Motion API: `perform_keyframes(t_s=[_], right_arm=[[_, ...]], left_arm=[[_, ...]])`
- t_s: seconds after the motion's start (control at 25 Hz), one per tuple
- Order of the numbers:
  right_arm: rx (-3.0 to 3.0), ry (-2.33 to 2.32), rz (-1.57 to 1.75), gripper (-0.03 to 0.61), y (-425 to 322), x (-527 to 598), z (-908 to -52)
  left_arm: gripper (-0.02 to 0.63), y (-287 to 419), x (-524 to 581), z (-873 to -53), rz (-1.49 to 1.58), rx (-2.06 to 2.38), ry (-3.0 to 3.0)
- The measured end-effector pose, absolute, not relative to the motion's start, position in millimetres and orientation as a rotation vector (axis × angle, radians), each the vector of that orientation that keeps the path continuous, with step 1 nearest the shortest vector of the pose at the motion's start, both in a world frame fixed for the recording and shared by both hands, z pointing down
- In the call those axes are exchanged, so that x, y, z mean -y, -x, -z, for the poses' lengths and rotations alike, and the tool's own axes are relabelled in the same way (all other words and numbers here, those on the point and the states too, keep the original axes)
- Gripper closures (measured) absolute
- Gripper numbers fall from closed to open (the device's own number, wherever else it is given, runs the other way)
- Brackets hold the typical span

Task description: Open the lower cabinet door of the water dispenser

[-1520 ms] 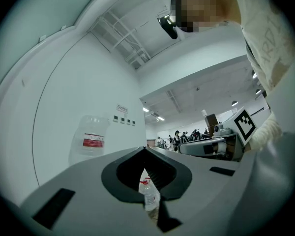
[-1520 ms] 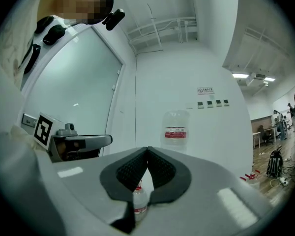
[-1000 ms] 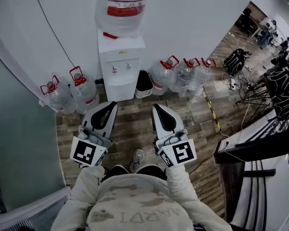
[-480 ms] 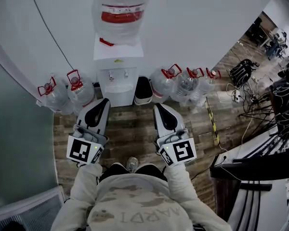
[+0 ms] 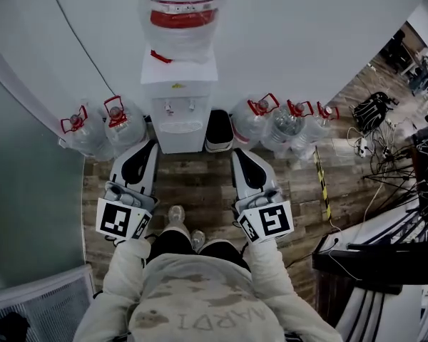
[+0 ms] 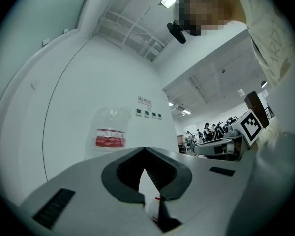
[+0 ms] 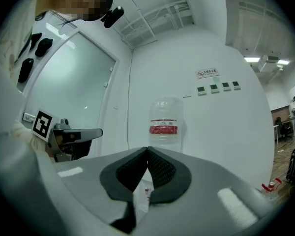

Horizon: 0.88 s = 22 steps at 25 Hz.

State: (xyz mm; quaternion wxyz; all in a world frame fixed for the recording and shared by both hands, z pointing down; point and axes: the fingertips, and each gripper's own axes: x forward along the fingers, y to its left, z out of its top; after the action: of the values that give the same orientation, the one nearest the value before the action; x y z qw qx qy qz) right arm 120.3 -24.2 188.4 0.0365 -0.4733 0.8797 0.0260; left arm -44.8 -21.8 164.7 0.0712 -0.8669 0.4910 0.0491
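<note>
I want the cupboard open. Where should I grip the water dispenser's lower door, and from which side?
Come from the front, low: the lower door faces the person. Probably pinch a free vertical edge; the steep head view shows no handle or hinge side.

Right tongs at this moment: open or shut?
Shut. The right gripper view shows the right tongs with tips touching and nothing held between them.
</note>
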Motion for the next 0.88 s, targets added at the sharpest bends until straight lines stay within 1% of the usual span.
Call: perform_keyframes(t_s=[0.48,0.88], right_arm=[[-2.704,1.474,-0.049,0.569,-131.7,66.7,-204.9],[-2.741,1.484,0.006,0.568,-118.8,137.4,-228.2]], left_arm=[[0.615,27.6,62.1,-177.4,-0.098,-1.432,2.641],[0.614,44.0,124.9,-202.3,-0.047,-1.473,2.662]])
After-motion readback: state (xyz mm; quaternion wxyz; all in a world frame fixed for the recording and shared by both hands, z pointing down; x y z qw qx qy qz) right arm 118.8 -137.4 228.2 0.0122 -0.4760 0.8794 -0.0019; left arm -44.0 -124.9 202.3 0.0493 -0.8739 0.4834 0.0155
